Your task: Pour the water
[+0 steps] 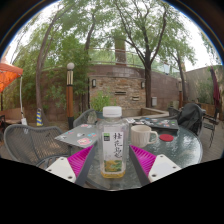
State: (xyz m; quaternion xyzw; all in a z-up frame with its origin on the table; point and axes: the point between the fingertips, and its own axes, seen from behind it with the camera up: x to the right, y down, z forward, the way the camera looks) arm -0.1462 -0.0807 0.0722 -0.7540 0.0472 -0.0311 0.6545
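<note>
Outdoors at a round glass desk (175,150), and the bottle (113,142) stands upright between the pink pads (143,159) of the claw (112,162). The fingers are spread, a gap showing either side of the bottle, so nothing is pinched. It has a white cap, a white label with dark characters, and yellowish liquid low down. Just right of the bottle and a little beyond sits a white mug (141,135). Left of the bottle, a small pink dish (84,141). Chairs (30,143) ring the desk.

Claw (113,162): two white fingers, magenta pads (81,158) on inner faces.
</note>
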